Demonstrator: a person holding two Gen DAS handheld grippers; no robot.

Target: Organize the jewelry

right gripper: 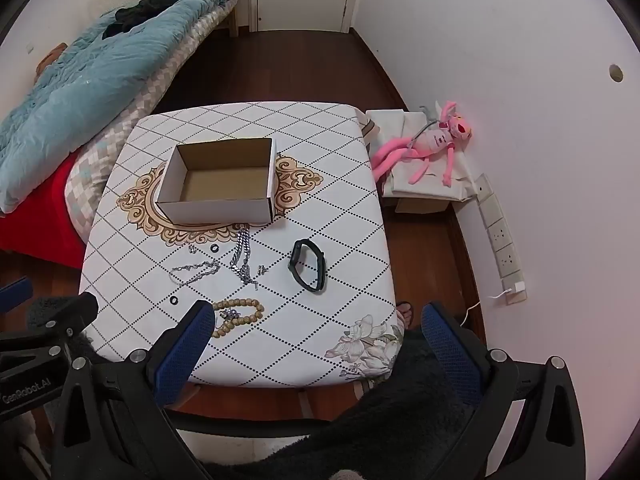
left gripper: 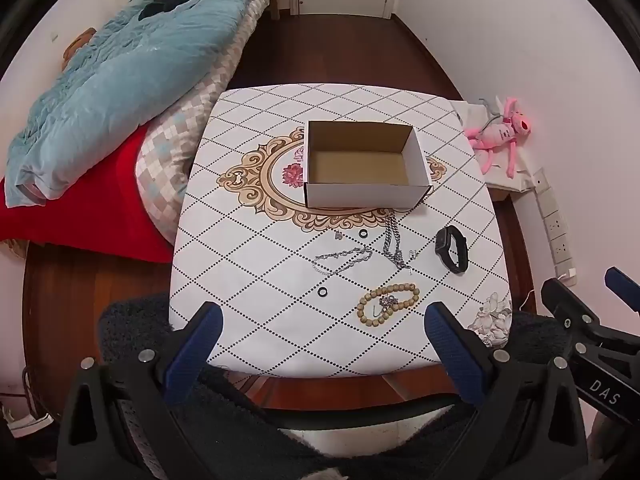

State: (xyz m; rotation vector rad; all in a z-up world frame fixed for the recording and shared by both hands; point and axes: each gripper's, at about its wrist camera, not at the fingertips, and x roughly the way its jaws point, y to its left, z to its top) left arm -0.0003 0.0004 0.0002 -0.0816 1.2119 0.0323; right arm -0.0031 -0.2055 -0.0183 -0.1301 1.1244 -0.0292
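Silver chains lie loose near the middle of the worktop (left gripper: 280, 312): a thin one (left gripper: 340, 259) and a thicker curb chain (left gripper: 394, 246) running up toward the front wall of an open cardboard box (left gripper: 362, 196). The box, nothing visible inside it, sits toward the far edge on the gold medallion print. Two small black rings rest apart, one (left gripper: 363, 234) just in front of the box, the other (left gripper: 322, 292) closer to the near edge. A wooden bead bracelet (left gripper: 390, 305) lies near the near edge with a small metal piece inside its loop. A black smart band (left gripper: 453, 249) sits toward the right edge. Both tools hover off the near edge, touching nothing: the left tool (left gripper: 322, 340) and the right tool (right gripper: 316, 344) each have blue pads spread wide. A pink plush toy (right gripper: 432, 142) lies beyond the right edge, a blue quilt (left gripper: 120, 72) on the bed beyond the left.
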